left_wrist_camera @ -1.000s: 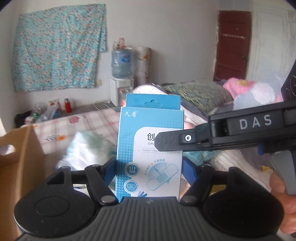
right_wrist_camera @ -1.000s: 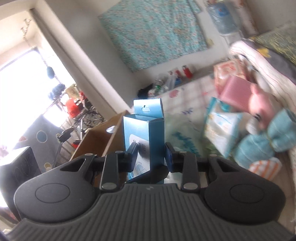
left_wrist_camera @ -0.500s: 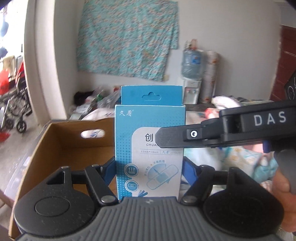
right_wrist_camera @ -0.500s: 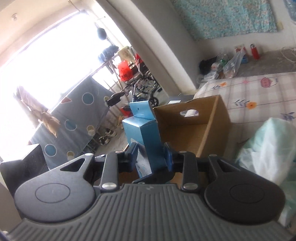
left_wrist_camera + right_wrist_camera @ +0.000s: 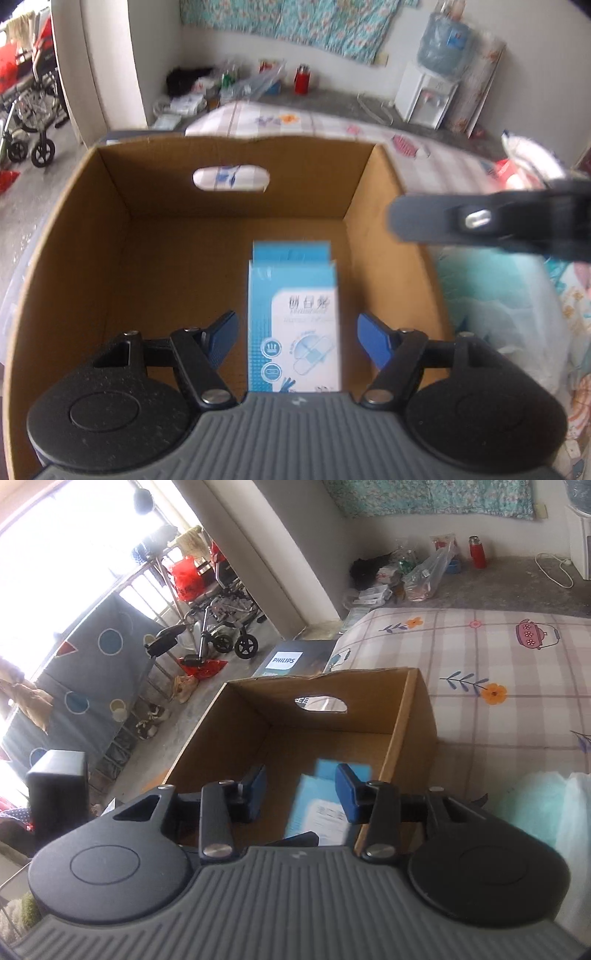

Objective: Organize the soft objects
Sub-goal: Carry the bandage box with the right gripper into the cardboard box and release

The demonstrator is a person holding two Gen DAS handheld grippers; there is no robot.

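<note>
> Two grippers are seen over the cardboard box (image 5: 122,236), right? What's held?

Nothing, as far as can be told. The left gripper (image 5: 297,338) is spread wide, and the blue plaster box (image 5: 293,321) is seen between its pads with a gap on both sides, down inside the cardboard box.

> And the right one?

The right gripper (image 5: 300,794) has just been opening; the plaster box (image 5: 325,805) is seen blurred beyond its parted pads, not pinched. The cardboard box is set on a flowered sheet (image 5: 498,657).
</note>
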